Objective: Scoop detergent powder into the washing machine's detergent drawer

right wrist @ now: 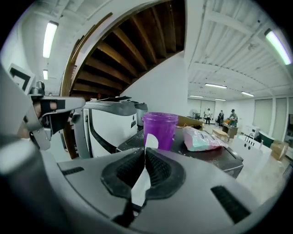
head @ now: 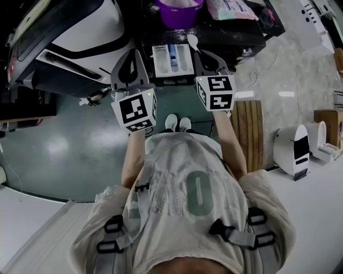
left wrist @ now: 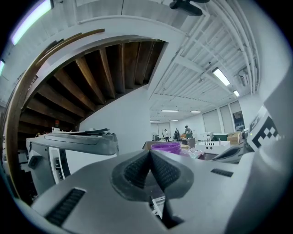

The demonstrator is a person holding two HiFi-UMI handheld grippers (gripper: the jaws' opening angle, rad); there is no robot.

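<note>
The washing machine's detergent drawer [head: 171, 59] stands pulled open, white with a blue part inside. A purple cup [head: 179, 10] and a pink-and-green detergent bag [head: 230, 8] sit on the dark machine top [head: 241, 37] behind it. My right gripper [head: 199, 52] is shut on a white spoon [head: 192, 41] just right of the drawer; its bowl points toward the cup. In the right gripper view the spoon [right wrist: 145, 157] stands between the pads, in front of the purple cup [right wrist: 159, 130] and bag [right wrist: 201, 138]. My left gripper [head: 131, 56] is shut and empty, left of the drawer; its pads [left wrist: 137, 169] meet.
A large white-and-black appliance [head: 69, 37] sits left of the drawer. A wooden slatted bench [head: 251, 134] and a small white device [head: 292, 150] stand on the floor to the right. The person's shoes [head: 178, 123] are below the drawer. People stand far back in the hall [right wrist: 219, 116].
</note>
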